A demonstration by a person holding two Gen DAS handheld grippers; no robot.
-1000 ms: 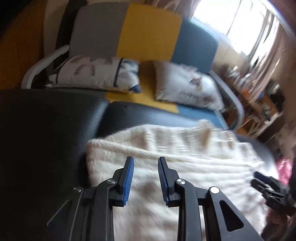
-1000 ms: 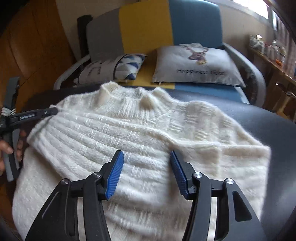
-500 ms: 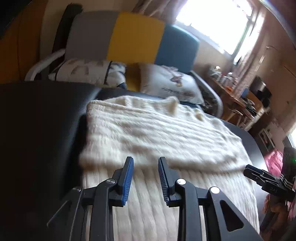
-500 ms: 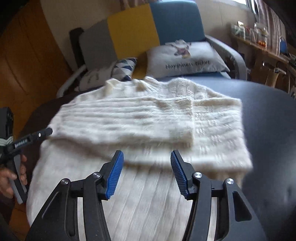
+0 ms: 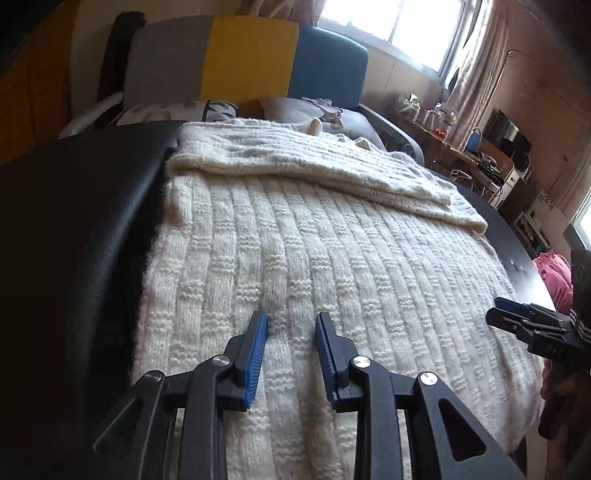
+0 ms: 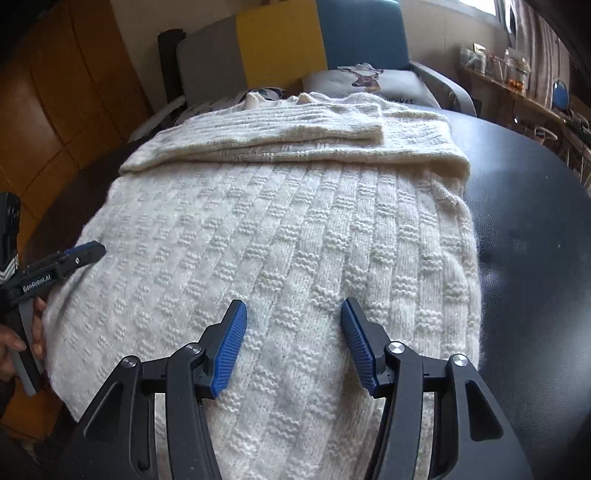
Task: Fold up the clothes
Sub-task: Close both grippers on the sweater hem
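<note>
A cream knitted sweater lies flat on a black padded counter, its sleeves folded across the far part in a band running from side to side, and its collar at the far edge. The left claw hangs over the near part of the sweater with its blue-padded fingers apart and no fabric clamped between them. The right claw, likewise over the near part and set wider apart, grips nothing. Each claw shows at the edge of the other's view: the right claw at the sweater's right border, the left at its left border, held by a hand. Beyond the counter stands a sofa in grey, yellow and blue, with printed cushions. A window lies behind.
</note>
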